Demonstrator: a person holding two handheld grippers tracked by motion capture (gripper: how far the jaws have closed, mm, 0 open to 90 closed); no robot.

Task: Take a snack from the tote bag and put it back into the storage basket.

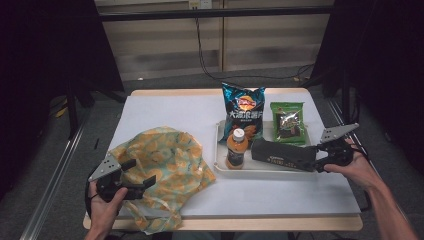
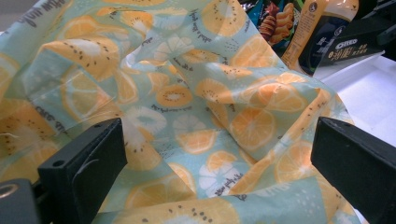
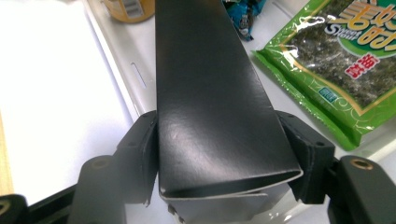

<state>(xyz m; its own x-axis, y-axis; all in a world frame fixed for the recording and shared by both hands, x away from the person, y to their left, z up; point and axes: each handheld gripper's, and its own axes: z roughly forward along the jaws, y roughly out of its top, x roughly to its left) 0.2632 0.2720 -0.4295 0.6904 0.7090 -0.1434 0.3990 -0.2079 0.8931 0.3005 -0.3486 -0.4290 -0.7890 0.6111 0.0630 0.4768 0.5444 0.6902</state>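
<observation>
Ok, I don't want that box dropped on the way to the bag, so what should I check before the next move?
1. Grip on the black box: right gripper has a pad against each long side. Ok.
2. Grip firmness: cannot tell.
3. Box clear of the orange bottle: close, but a gap shows above the tray. Ok.
4. Left gripper ready: jaws wide apart. Ok.
5. Hold on the fruit-print bag: the cloth isn't pinched. Not ok.
6. Bag mouth open: cloth lies crumpled, no opening visible. Not ok.
</observation>
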